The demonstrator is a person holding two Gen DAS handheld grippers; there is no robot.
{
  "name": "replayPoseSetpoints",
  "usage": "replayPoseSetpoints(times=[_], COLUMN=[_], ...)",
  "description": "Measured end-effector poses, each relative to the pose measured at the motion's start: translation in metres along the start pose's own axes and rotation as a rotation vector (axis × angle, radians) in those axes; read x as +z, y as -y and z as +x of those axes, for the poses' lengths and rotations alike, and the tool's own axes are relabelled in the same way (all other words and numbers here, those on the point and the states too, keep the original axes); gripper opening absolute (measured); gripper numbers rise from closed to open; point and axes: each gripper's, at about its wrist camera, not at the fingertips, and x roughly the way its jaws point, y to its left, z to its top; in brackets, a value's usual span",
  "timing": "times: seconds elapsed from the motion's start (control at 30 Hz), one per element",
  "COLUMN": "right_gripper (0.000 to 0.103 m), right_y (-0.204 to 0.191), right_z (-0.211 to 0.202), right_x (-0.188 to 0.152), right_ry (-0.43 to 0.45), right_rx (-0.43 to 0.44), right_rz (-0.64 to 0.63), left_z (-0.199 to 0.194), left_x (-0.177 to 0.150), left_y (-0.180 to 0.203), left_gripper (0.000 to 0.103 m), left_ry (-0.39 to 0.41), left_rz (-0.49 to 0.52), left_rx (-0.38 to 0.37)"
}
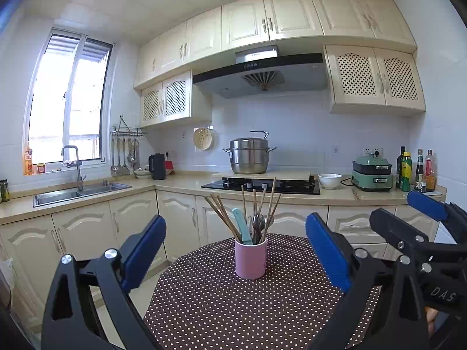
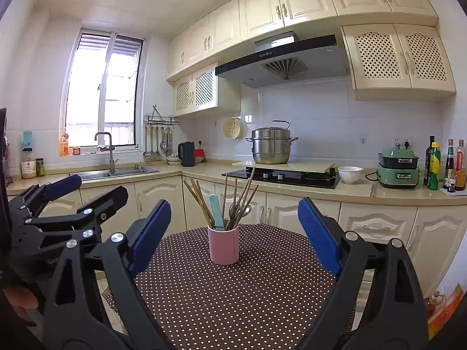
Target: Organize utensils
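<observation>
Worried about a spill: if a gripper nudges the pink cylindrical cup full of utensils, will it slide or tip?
The pink cylindrical cup is tall and narrow, and its wooden chopsticks lean high above the rim, so it probably tips. The polka-dot tablecloth likely grips its base, discouraging sliding.

A: Pink cup (image 1: pixel 250 259) hides lower ends of chopsticks (image 1: pixel 223 214), spoons (image 1: pixel 258 222), teal handle (image 1: pixel 242 226). Can't tell spoon count.
B: Noted. Table (image 1: pixel 204 306) near edge cut by frame bottom, partly behind gripper arms. Bottle (image 2: pixel 434 165) labels on counter too small to read; hood (image 2: pixel 270 54) btns too.
</observation>
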Motion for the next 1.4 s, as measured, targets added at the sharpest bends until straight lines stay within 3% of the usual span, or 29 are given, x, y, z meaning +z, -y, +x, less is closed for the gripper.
replayPoseSetpoints(times=[1.4], right_gripper=[0.09], right_y=[-0.008], right_z=[-0.003], right_x=[0.004], right_ry=[-0.004], right_rx=[0.015], right_rz=[-0.033], left_z=[-0.012], left_x=[0.001], left_y=[-0.005], left_gripper=[0.095], left_ry=[0.047], left_rz=[0.008], left_rx=[0.027])
